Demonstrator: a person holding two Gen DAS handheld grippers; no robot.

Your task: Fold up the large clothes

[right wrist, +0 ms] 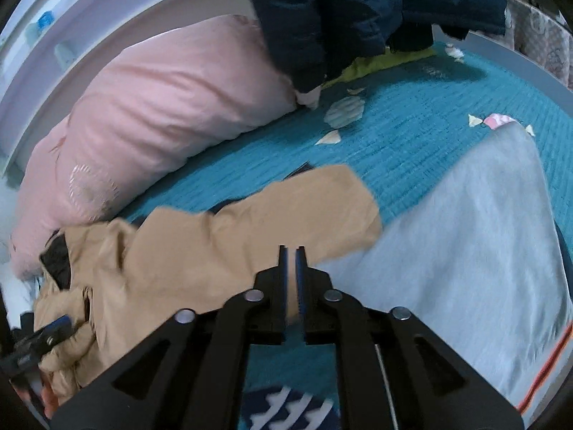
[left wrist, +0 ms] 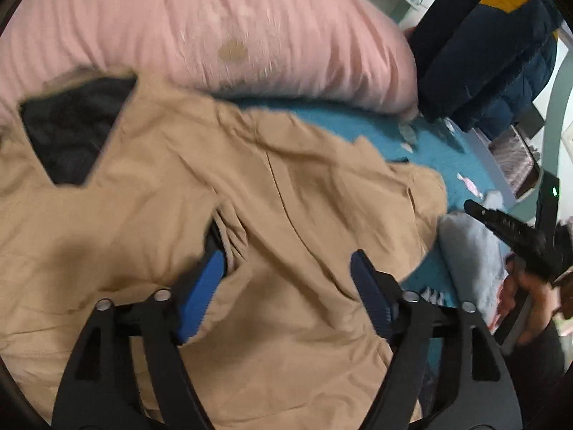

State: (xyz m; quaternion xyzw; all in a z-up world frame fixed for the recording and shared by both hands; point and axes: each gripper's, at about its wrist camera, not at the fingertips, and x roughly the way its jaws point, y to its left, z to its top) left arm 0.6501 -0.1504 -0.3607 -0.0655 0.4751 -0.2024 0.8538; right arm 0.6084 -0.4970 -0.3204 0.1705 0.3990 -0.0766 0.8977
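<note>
**Tan jacket spread for folding, grippers poised over it**

Blue-padded fingers of the left gripper (left wrist: 290, 286) stand wide apart over the tan jacket (left wrist: 179, 186) — it fills the frame's lower half, lying on a teal bedspread (right wrist: 412, 136). Right gripper (right wrist: 291, 268) fingers are nearly together, clamping nothing I can make out, above a sleeve. Judged step: choosing a grip; next, pinch the cloth and fold it inward.

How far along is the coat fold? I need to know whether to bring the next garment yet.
Not yet. Done: the tan coat lies on the teal bedspread, one sleeve stretched toward the grey garment. In hand: the right gripper pinches its edge; the left gripper stands open over it. Left: it is still rumpled, with no neat fold visible.
</note>
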